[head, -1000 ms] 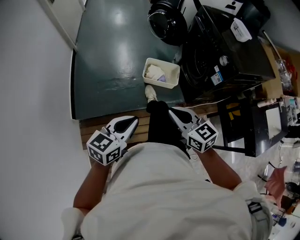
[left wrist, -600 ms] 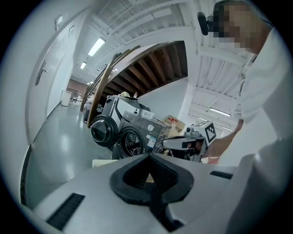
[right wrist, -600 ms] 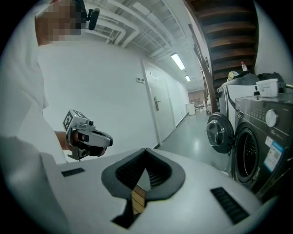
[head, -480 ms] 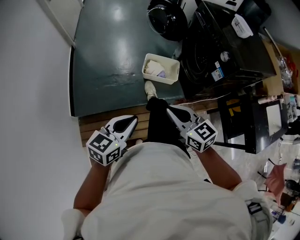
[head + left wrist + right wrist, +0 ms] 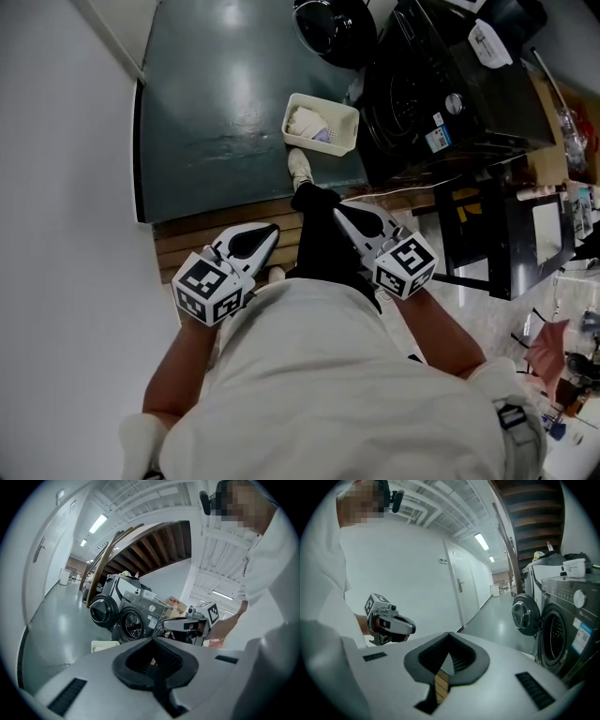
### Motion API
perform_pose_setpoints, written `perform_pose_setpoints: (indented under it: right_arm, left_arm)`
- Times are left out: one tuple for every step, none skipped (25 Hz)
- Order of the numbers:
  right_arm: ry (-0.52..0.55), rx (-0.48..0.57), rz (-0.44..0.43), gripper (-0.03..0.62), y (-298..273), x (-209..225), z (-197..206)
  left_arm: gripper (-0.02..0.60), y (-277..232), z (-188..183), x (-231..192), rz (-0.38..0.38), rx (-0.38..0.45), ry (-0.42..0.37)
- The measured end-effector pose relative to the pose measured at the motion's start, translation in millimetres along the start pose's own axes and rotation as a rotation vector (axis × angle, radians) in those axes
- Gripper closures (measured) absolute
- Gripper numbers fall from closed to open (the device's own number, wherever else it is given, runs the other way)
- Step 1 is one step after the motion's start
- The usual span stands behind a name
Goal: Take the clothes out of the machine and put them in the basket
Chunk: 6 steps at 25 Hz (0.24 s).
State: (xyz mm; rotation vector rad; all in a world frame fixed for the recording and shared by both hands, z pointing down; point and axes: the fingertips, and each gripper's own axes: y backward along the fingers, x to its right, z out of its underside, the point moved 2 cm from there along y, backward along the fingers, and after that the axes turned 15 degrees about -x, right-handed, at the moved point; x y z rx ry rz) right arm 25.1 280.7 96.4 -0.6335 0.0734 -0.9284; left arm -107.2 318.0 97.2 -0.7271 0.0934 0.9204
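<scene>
The left gripper [image 5: 269, 229] and right gripper [image 5: 340, 208] both have their fingers pressed together on nothing, close to the person's waist. The head view shows pale clothes [image 5: 307, 122] lying in the white basket [image 5: 322, 147] on the floor [image 5: 216, 112], just beside the dark machine [image 5: 422, 84] and well ahead of both grippers. Only the right gripper view shows the machine's round door [image 5: 524, 616] swung open, though I cannot tell what is inside the drum.
</scene>
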Motion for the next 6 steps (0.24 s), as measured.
perform_pose_setpoints:
  right_arm:
    - [0.0,-0.002,0.0,0.589,-1.3,-0.1,-0.2]
    - [0.001,-0.003,-0.001,0.589,-2.6,-0.2,-0.2]
    - [0.002,-0.005,-0.002,0.589,-3.7,-0.2,0.0]
    - [0.003,-0.006,-0.002,0.589,-5.0,0.0,0.4]
    - [0.004,-0.008,-0.003,0.589,-6.3,0.1,0.9]
    - [0.004,-0.01,-0.003,0.589,-7.6,0.4,1.4]
  left_arm:
    - [0.583,-0.3,1.3,-1.5,0.001,-0.003,0.002]
    - [0.583,-1.0,2.7,-2.9,0.002,-0.005,0.005]
    - [0.583,-1.9,4.0,-4.4,0.003,-0.006,0.007]
    - [0.584,-2.9,5.0,-5.7,0.005,-0.008,0.009]
    - [0.583,-3.9,5.9,-7.0,0.007,-0.009,0.01]
    - [0.583,-4.9,6.8,-8.3,0.009,-0.01,0.012]
